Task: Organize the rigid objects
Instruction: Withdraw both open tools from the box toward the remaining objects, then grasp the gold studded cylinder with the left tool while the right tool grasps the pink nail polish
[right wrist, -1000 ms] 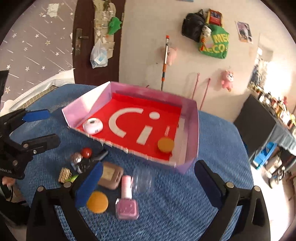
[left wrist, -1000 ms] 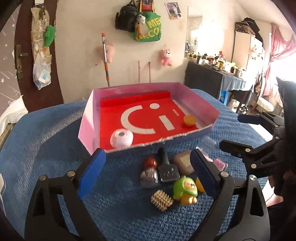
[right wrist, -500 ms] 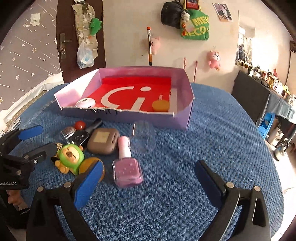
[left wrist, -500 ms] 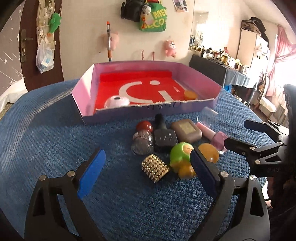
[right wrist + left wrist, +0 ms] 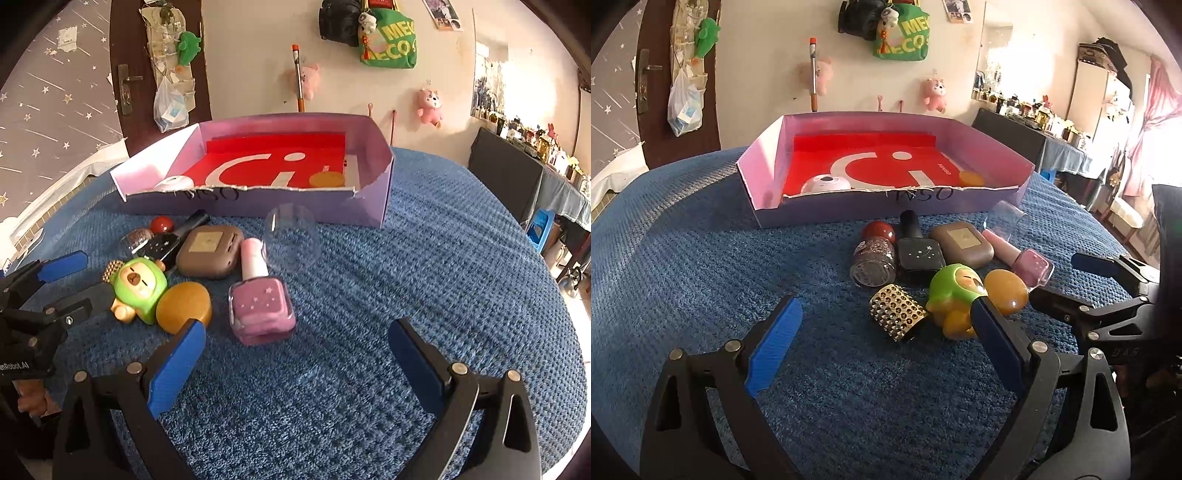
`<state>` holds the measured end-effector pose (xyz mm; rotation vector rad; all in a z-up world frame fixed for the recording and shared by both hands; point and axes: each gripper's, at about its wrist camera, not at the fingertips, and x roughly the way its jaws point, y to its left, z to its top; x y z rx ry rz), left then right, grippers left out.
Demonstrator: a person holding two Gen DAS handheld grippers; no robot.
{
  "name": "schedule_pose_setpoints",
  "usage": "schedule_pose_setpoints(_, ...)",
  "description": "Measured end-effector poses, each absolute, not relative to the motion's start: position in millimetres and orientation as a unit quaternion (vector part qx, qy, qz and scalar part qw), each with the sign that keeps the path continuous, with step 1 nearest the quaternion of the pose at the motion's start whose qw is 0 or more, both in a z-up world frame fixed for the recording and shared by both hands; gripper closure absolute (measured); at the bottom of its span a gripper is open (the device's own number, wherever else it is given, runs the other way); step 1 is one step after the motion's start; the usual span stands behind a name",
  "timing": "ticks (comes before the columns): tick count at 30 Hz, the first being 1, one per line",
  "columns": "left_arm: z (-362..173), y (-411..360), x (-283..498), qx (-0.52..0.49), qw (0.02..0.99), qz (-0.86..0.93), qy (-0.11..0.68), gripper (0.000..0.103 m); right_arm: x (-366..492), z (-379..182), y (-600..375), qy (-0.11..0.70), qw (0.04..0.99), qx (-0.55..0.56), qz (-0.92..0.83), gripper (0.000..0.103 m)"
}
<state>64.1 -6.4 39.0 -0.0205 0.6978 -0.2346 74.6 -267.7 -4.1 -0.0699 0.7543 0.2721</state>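
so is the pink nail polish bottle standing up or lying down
Lying down. The pink nail polish bottle rests on its side on the blue cloth, cap pointing toward the purple box.

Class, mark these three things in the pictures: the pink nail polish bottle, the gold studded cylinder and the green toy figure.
pink nail polish bottle (image 5: 263, 308), right wrist view, on its square glass body.
gold studded cylinder (image 5: 897, 312), left wrist view, on its studded side.
green toy figure (image 5: 138, 282), right wrist view, on its face.

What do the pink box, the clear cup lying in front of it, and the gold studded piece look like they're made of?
Pink box: thin matte cardboard, going by the ragged torn front edge.
Clear cup: transparent plastic or glass; the blue cloth shows through.
Gold studded piece: shiny metallic finish with rows of raised studs; metal or plated plastic, unclear.
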Motion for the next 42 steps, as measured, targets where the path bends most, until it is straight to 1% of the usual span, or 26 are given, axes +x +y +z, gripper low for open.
schedule_pose_setpoints(18,41,7,71,-0.017,0.926,-0.109,0.36,0.009,90,-3,-262,0.38,0.915,-0.045,0.126,0.002)
schedule_pose_setpoints(23,39,22,77,-0.008,0.922,-0.079,0.379,0.009,96,-4,-263,0.388,0.911,-0.041,0.131,0.002)
schedule_pose_setpoints(27,36,32,76,-0.026,0.916,-0.086,0.39,0.009,96,-3,-263,0.388,0.911,-0.04,0.134,0.002)
schedule_pose_setpoints(37,38,25,88,0.003,0.92,-0.078,0.384,0.009,98,-2,-259,0.392,0.908,-0.051,0.139,0.002)
schedule_pose_setpoints(39,38,26,91,0.002,0.919,-0.081,0.387,0.009,98,-3,-258,0.395,0.906,-0.054,0.141,0.003)
schedule_pose_setpoints(41,38,27,94,0.003,0.918,-0.086,0.388,0.01,100,-6,-258,0.401,0.903,-0.051,0.148,0.009)
schedule_pose_setpoints(42,38,28,95,0.003,0.917,-0.088,0.388,0.01,101,-6,-257,0.403,0.902,-0.051,0.149,0.01)
